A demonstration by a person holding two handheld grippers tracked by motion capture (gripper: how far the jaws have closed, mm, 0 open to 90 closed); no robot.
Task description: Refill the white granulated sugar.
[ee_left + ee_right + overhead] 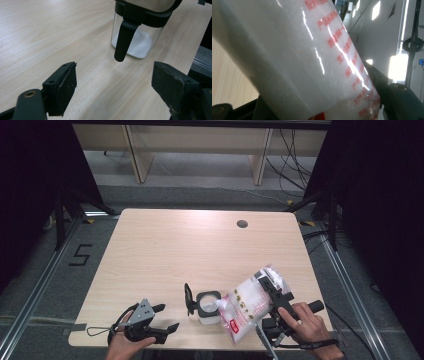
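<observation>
the clear plastic bag of white granules with red print (248,304) hangs tilted over the near right part of the pale wooden table (200,245), its lower corner at the open top of the square clear glass jar with a black rim (208,306). the right gripper (272,287) clamps the bag between its jaws, and in the right gripper view the bag (294,57) presses against the black pads. the jar (140,37) holds a low layer of white granules, and its black lid (189,299) stands flipped up on its left side. the left gripper (165,319) rests near the table's front edge, left of the jar and apart from it, its jaws spread wide with nothing between them.
</observation>
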